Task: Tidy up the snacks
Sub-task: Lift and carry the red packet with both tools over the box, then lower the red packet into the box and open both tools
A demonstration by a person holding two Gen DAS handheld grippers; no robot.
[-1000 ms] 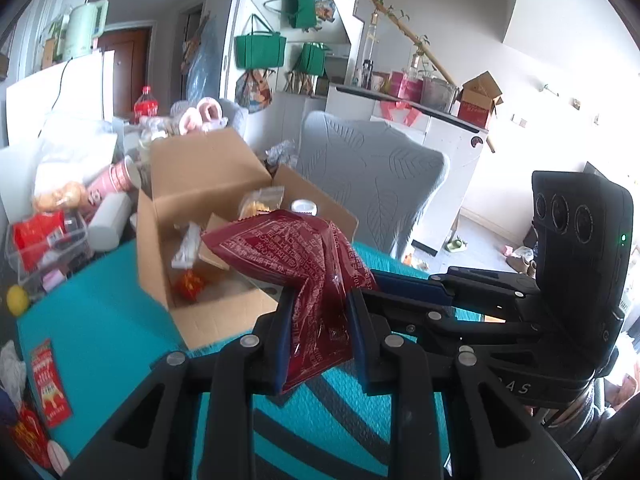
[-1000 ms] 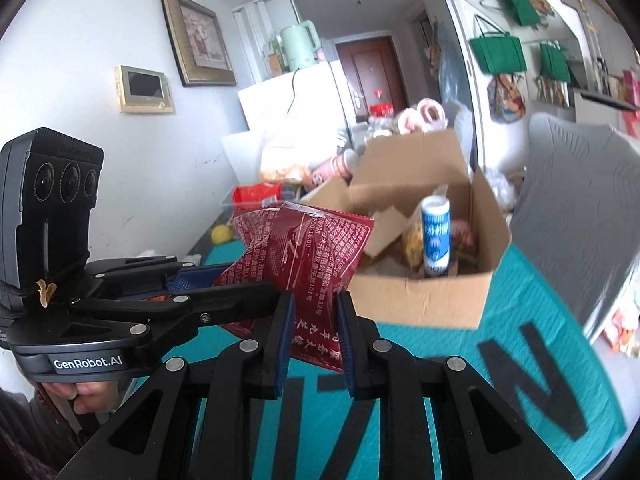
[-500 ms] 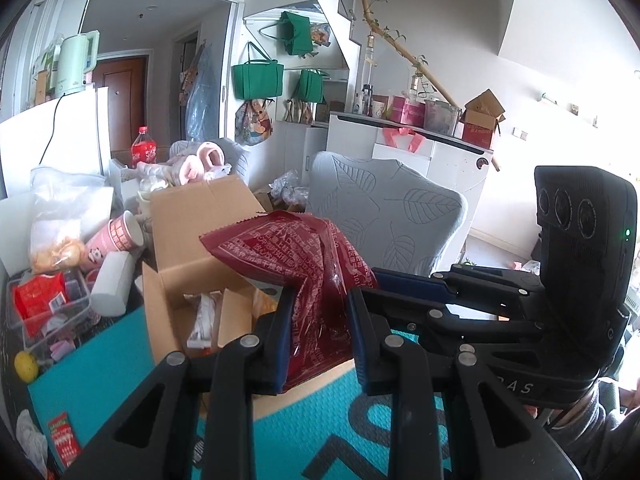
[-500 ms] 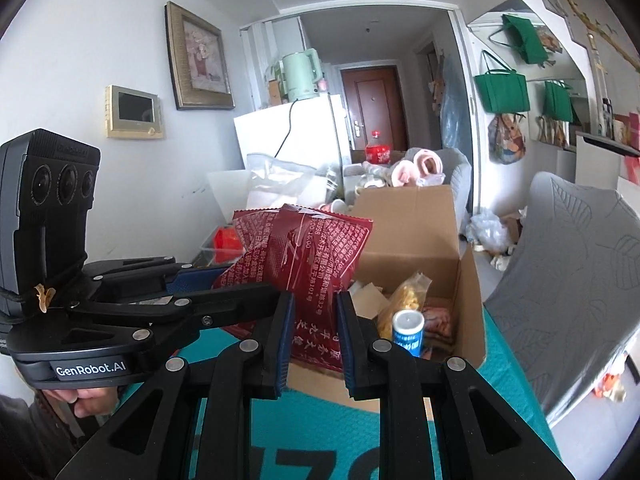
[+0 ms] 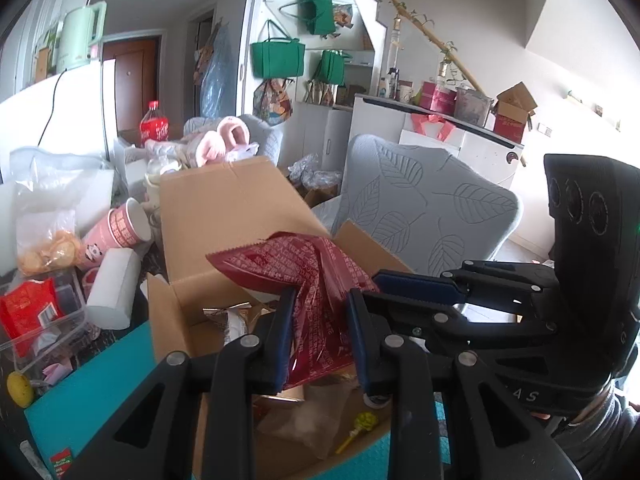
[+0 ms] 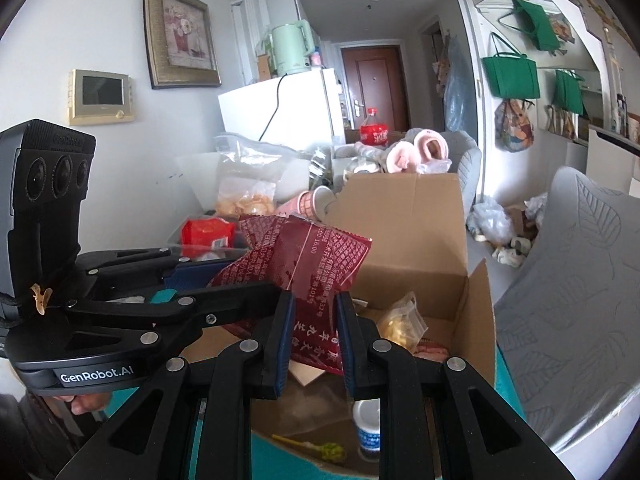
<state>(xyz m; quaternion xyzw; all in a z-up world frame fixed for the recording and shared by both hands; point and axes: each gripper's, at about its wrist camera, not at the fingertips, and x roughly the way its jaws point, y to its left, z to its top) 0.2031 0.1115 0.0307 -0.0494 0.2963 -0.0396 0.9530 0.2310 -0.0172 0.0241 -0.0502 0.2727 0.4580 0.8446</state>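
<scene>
Both grippers are shut on one dark red snack bag (image 5: 308,280), held above the open cardboard box (image 5: 224,208). My left gripper (image 5: 318,336) pinches the bag's lower part. My right gripper (image 6: 314,332) pinches the same bag (image 6: 308,256) from the other side, over the box (image 6: 404,220). The right gripper's body shows at the right of the left wrist view (image 5: 520,312), the left gripper's at the left of the right wrist view (image 6: 120,300). Inside the box lie several snacks, among them a clear packet (image 6: 400,324), a white-capped bottle (image 6: 366,428) and a lollipop (image 5: 358,426).
The box stands on a teal table mat (image 5: 92,392). Left of it are a clear tub with a red pack (image 5: 28,312), a pink cup (image 5: 116,232), a bagged snack (image 5: 48,248) and a lemon (image 5: 18,388). A grey chair back (image 5: 420,208) stands right behind the box.
Both grippers have carried the red bag forward from over the teal mat to directly above the open box. The box now fills the lower view. Both grips hold unchanged.
</scene>
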